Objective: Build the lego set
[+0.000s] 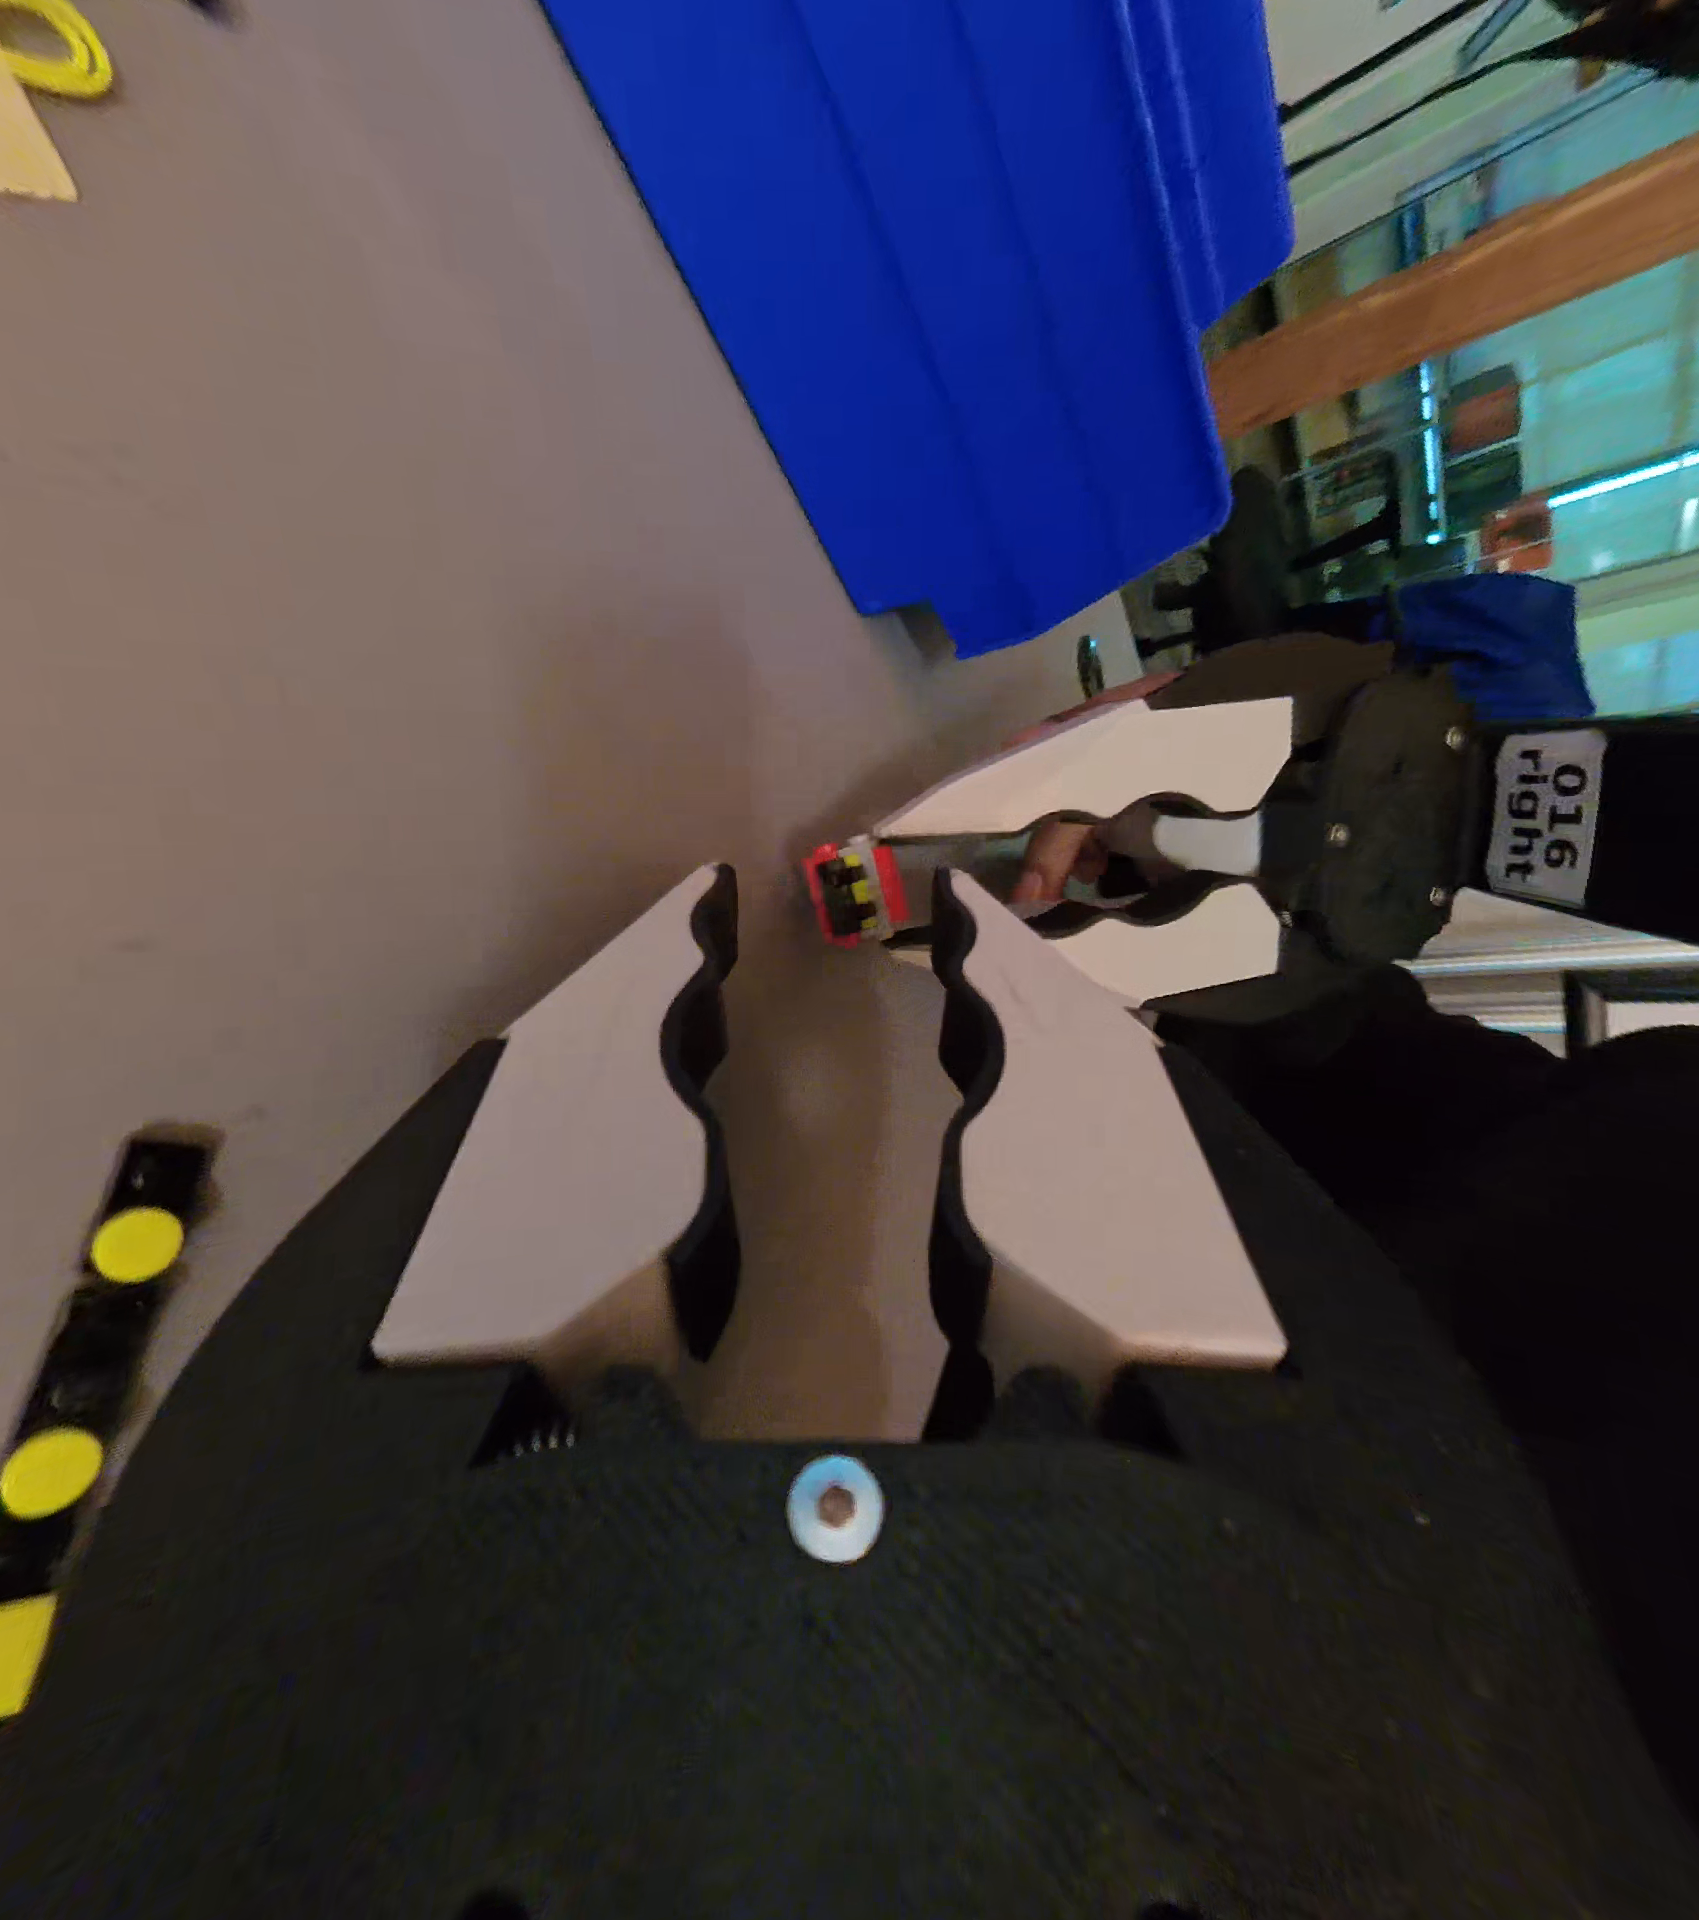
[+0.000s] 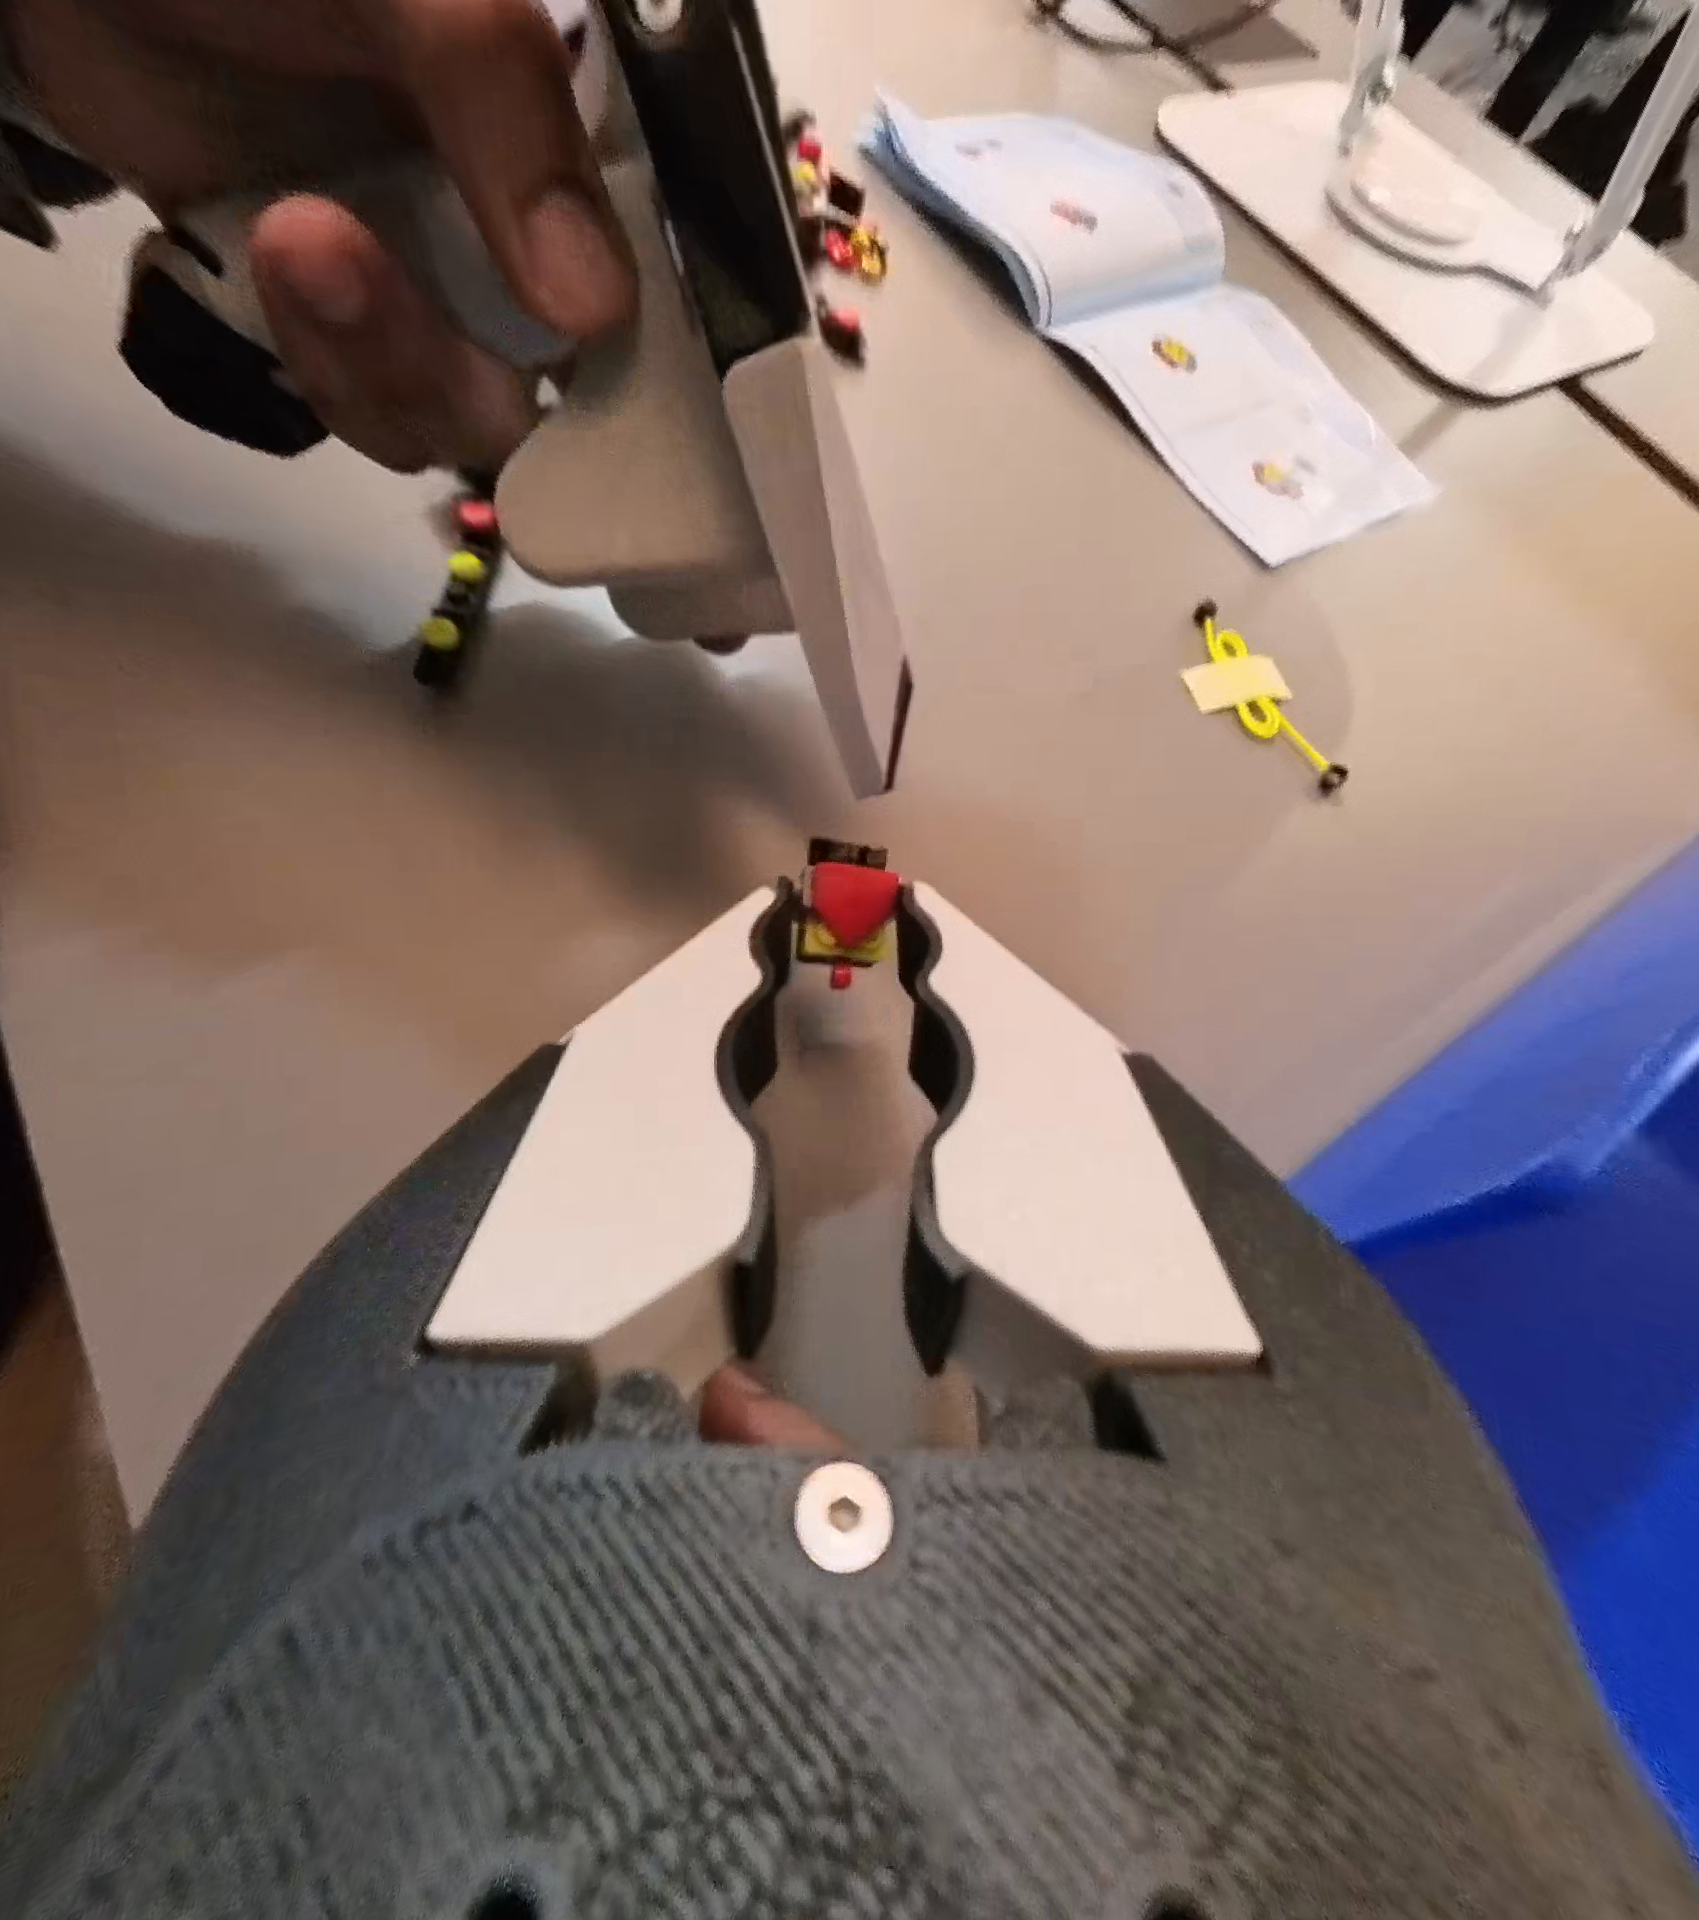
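Both tongs meet over the grey table [image 2: 1084, 727]. Right tongs [image 2: 840, 914] pinch a small lego piece [image 2: 845, 909] at their very tips, red on top with yellow and black beneath, held just above the tabletop. Seen from the left wrist view, that same lego piece [image 1: 855, 894] sticks out of the right tongs [image 1: 886, 883], with red ends and yellow and black parts between.

Left tongs [image 1: 834, 904] stand spread with nothing between their fingers, the wavy black pads well apart, and their tips sit just beside the lego piece without touching it. From the right wrist view the left tongs [image 2: 876, 769] come down from above, a hand [image 2: 388, 239] wrapped around the handle, and the tips hang close over the piece with a small gap.

A long black lego strip [image 1: 66, 1434] with yellow round and square pieces on it lies on the table to the left; the right wrist view shows that strip [image 2: 455, 592] partly hidden behind the left tongs. Farther back lie loose red, yellow and black pieces [image 2: 840, 239], blurred, and an open instruction booklet [image 2: 1188, 343]. A yellow cord [image 2: 1250, 696] with black ends lies taped to a small card. A blue bin [image 2: 1603, 1195] sits at the right edge of the table
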`<action>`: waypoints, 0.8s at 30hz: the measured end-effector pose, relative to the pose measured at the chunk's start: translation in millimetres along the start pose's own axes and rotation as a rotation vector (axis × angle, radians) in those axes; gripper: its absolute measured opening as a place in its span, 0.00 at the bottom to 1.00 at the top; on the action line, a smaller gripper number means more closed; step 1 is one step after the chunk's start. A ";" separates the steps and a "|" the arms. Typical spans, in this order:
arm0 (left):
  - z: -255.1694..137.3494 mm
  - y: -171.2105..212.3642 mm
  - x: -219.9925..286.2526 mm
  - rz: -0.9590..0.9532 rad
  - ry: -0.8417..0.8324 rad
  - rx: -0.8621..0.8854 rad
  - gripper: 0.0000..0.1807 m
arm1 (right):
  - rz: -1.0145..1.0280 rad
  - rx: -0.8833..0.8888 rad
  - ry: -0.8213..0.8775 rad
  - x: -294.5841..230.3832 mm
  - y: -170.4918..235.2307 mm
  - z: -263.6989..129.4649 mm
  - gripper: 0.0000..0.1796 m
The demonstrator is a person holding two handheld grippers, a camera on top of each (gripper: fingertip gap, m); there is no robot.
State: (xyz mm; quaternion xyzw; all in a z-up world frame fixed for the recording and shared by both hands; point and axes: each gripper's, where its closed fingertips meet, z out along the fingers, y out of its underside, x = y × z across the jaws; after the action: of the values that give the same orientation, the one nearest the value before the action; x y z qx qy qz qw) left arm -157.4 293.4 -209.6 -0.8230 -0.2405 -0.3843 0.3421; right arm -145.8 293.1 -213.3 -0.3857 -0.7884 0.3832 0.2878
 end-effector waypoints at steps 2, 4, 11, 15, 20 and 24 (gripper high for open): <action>-5.2 5.6 -0.7 0.001 0.008 -0.011 0.21 | -0.016 0.048 -0.009 -3.7 -10.3 -3.4 0.10; -8.7 11.4 4.9 -0.003 0.043 -0.021 0.21 | -0.030 0.088 -0.027 -8.3 -19.5 -6.6 0.10; -15.9 21.3 24.0 -0.053 0.183 -0.015 0.20 | -0.109 0.084 -0.038 -18.6 -30.8 -7.1 0.10; -20.5 23.8 29.3 -0.063 0.220 0.004 0.20 | -0.150 0.063 -0.030 -22.2 -33.8 -6.1 0.10; -24.4 24.2 29.4 -0.045 0.191 0.032 0.13 | -0.189 0.057 -0.029 -28.4 -40.0 -5.0 0.10; -28.0 24.9 28.2 -0.014 0.164 0.050 0.11 | -0.209 0.045 -0.015 -30.6 -43.6 -4.0 0.10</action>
State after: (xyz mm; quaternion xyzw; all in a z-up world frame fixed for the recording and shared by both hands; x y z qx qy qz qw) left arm -137.4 260.0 -183.4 -0.7781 -0.2271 -0.4469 0.3784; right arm -143.3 251.4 -179.9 -0.2920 -0.8175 0.3716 0.3291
